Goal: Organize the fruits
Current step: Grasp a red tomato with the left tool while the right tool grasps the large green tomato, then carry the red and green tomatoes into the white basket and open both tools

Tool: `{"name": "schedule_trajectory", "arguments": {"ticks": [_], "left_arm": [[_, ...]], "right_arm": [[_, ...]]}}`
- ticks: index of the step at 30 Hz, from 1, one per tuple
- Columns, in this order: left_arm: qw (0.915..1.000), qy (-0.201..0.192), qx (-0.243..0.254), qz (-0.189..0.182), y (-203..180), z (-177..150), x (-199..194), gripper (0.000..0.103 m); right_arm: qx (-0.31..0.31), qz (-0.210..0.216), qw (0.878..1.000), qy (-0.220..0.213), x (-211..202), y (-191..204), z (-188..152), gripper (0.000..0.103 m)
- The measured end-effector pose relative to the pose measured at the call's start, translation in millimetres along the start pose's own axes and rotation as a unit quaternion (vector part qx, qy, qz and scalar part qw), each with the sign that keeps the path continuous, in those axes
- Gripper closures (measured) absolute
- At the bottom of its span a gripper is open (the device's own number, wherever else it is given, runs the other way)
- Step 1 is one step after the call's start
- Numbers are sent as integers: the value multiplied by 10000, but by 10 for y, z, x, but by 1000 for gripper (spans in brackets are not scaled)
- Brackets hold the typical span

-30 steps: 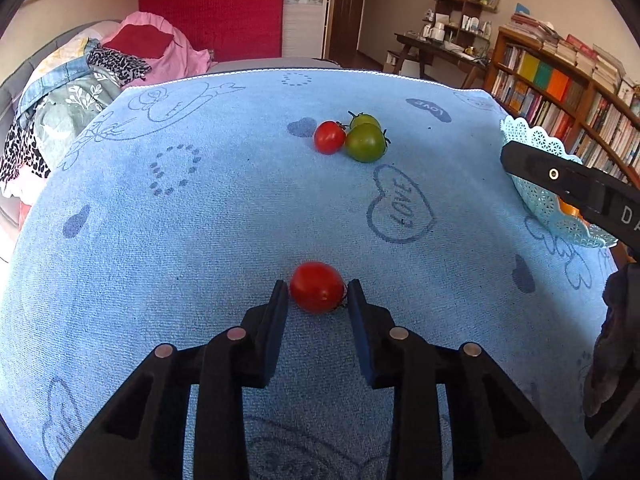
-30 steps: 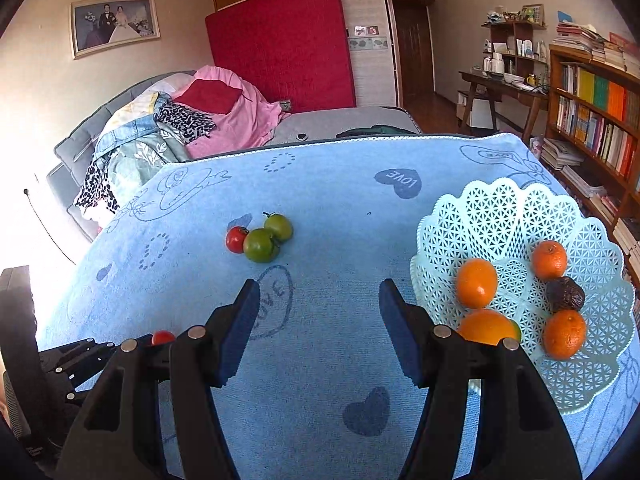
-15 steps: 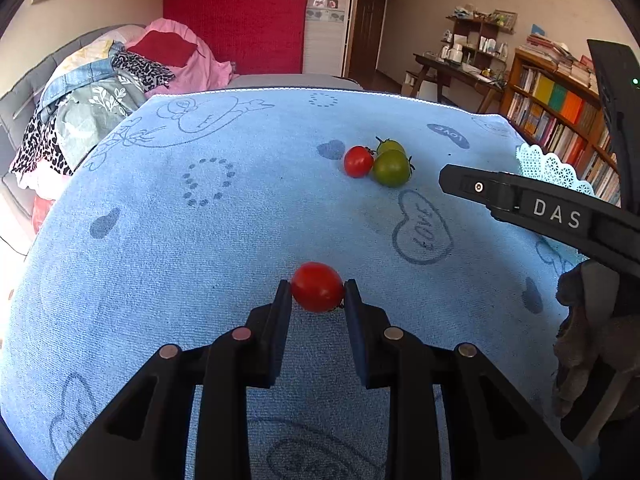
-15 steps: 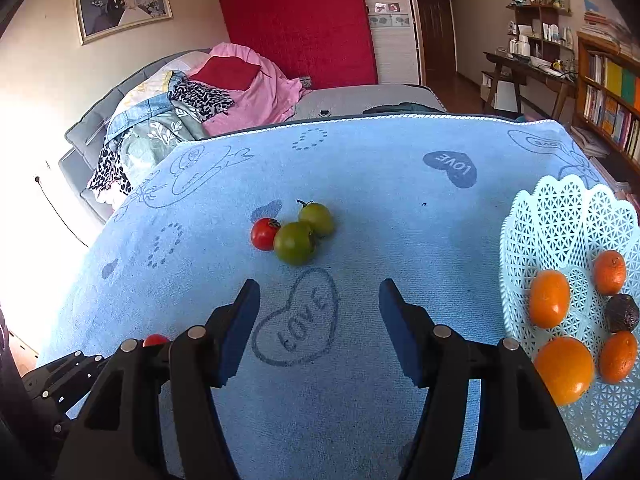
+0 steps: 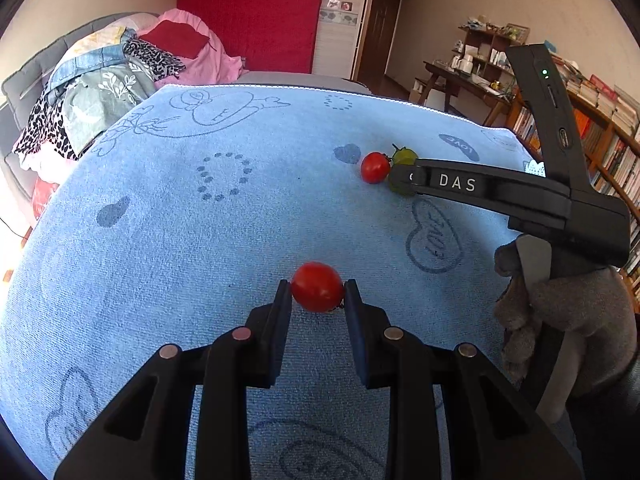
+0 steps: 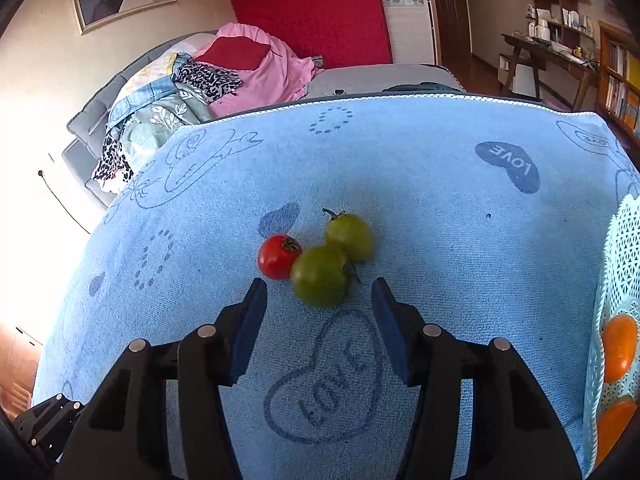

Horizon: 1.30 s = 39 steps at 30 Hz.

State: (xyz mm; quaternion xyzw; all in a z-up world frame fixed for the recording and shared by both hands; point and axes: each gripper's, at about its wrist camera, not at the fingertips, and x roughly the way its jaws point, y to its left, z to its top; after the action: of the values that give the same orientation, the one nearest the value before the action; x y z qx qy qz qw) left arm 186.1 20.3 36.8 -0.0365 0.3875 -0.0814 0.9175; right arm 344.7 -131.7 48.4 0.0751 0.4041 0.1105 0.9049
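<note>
while the left gripper (image 5: 317,292) sat clamped on a red tomato (image 5: 317,286) low over the blue towel (image 5: 192,240), the right gripper (image 6: 319,312) hung spread wide just short of the near green tomato (image 6: 320,276). that one touched a second green tomato (image 6: 350,236) and a small red tomato (image 6: 277,256), so a good grasp meant straddling it alone, closing gently. the basket (image 6: 624,256) with oranges (image 6: 620,346) waited at right.
</note>
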Motion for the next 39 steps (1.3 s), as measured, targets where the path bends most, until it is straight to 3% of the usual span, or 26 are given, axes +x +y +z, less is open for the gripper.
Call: {"name": "schedule_trajectory", "arguments": {"ticks": [6, 10, 23, 39], "left_arm": [[10000, -19, 6, -17, 0, 2, -2, 76], [10000, -27, 10, -30, -3, 0, -9, 76], [9999, -16, -81, -68, 44, 4, 16, 76], [9999, -138, 43, 59, -2, -4, -69, 76]], "right_arm": [[11, 25, 10000, 91, 142, -3, 34, 55], [-1, -5, 10000, 96, 179, -13, 41, 64], [41, -17, 9999, 98, -49, -38, -111, 65], [222, -110, 9995, -180, -775, -150, -483, 65]]}}
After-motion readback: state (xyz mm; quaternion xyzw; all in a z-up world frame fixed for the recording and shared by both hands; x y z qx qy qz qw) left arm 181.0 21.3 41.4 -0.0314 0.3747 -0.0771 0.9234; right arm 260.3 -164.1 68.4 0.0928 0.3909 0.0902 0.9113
